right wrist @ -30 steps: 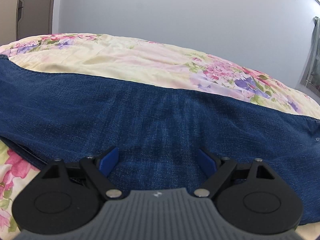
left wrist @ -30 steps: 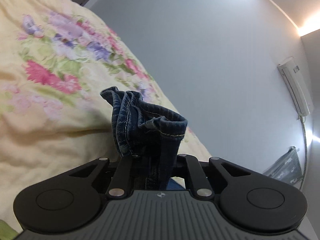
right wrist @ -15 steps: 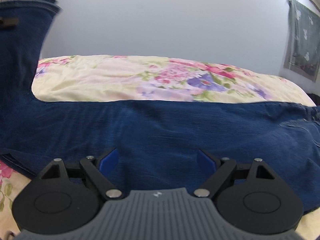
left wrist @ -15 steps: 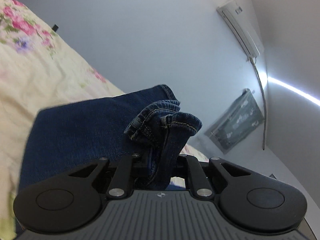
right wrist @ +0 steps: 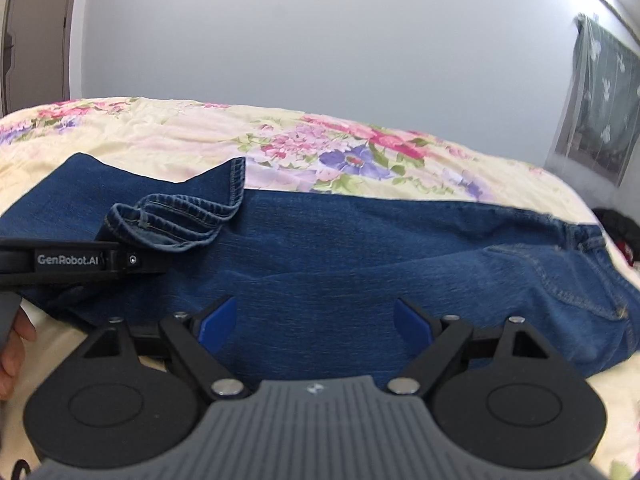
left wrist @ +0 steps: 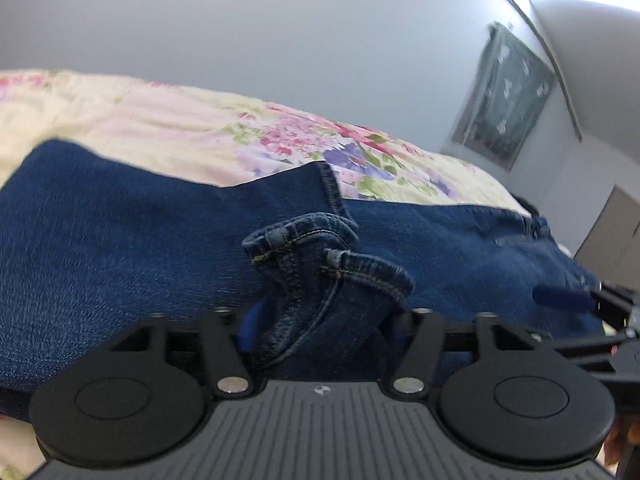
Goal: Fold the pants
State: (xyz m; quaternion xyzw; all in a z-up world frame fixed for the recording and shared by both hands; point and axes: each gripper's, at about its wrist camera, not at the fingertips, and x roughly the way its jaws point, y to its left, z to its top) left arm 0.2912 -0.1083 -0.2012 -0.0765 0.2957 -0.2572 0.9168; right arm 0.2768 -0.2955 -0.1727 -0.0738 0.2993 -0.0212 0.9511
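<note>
Dark blue jeans (right wrist: pixel 360 248) lie flat across the floral bed quilt (right wrist: pixel 160 132), waistband at the right (right wrist: pixel 580 248). The leg ends are folded back over the legs, and the bunched hems (left wrist: pixel 328 272) stand between the fingers of my left gripper (left wrist: pixel 320 320). Its jaws are opening and the pads no longer press the denim. The right wrist view shows the left gripper (right wrist: pixel 156 264) at the left, beside the hems (right wrist: pixel 176 220). My right gripper (right wrist: pixel 316 320) hovers open over the middle of the jeans with nothing in it. One of its blue fingers (left wrist: pixel 560 298) shows in the left wrist view.
A grey wall rises behind the bed. A pale patterned cloth (right wrist: pixel 604 100) hangs on the right wall. A door (right wrist: pixel 32 40) stands at the far left. Dark items (right wrist: pixel 616 220) lie past the bed's right edge. A person's hand (right wrist: pixel 12 344) shows at the left edge.
My left gripper carried the hems across and down onto the jeans, rolled level, and its jaws spread apart. The right gripper shifted along the jeans toward the waist, staying open.
</note>
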